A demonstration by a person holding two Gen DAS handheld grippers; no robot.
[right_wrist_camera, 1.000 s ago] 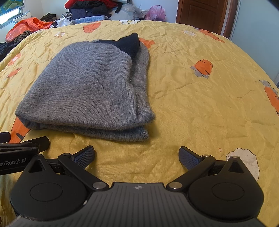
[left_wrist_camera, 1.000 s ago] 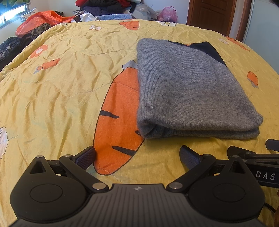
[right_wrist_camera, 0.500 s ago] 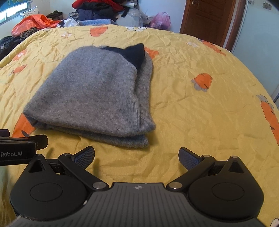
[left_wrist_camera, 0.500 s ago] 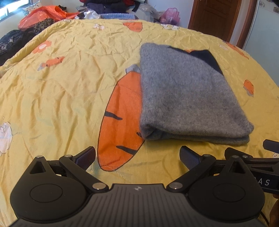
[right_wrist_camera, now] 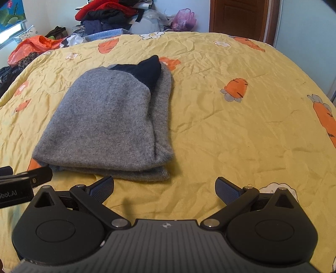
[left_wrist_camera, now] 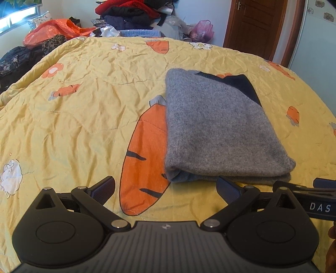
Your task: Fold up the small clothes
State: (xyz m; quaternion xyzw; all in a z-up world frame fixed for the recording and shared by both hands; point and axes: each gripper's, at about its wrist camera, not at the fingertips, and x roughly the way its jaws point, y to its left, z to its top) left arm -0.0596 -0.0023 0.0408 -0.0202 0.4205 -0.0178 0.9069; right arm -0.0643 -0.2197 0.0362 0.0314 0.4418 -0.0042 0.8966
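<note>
Sweater (left_wrist_camera: 218,130), grey knit with a dark navy part showing at its far end, lies folded in a thick flat bundle on the yellow carrot-print bedspread (left_wrist_camera: 88,117), its near folded edge toward both grippers. It partly covers the big orange carrot (left_wrist_camera: 145,155) printed on the spread. Beyond the far edge of the bed a heap of clothes (left_wrist_camera: 128,14) is piled against the wall, with an orange plastic bag (left_wrist_camera: 52,31) to its left and a pink bag (left_wrist_camera: 202,30) to its right beside a brown wooden door (left_wrist_camera: 254,27).

Nothing lies between the grippers and the sweater. The left gripper (left_wrist_camera: 166,188) has its fingers spread wide with nothing between them, just short of the sweater's near left corner. The right gripper (right_wrist_camera: 164,187) is likewise spread wide and empty, close to the near right corner.
</note>
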